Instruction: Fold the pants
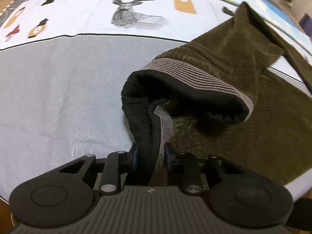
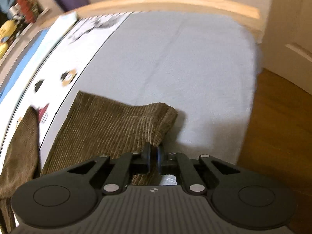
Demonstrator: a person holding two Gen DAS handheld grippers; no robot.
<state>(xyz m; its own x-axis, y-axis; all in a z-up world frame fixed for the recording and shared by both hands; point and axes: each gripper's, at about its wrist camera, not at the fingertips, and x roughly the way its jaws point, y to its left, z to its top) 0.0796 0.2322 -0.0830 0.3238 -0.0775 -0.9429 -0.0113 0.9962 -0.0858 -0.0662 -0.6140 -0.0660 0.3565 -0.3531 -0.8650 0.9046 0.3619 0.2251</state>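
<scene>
Both tools grip pants [image 1: 224, 62]: left tool [image 1: 150, 155] waistband, right tool [image 2: 154, 153] corner; bedsheet [image 1: 58, 97] beneath.

The olive-brown corduroy pants [image 1: 224, 62] lie partly on the pale grey bed sheet [image 1: 58, 97], their striped grey waistband [image 1: 195, 78] (black inside) raised off the sheet and gaping open, one leg trailing toward the sheet's printed border, a folded corner [image 2: 156, 120] lifted above the sheet.

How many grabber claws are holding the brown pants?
2. The left gripper pinches the striped grey-and-black waistband of the olive-brown corduroy pants. The right gripper is clamped on a corduroy corner. No other gripper shows in either view.
</scene>
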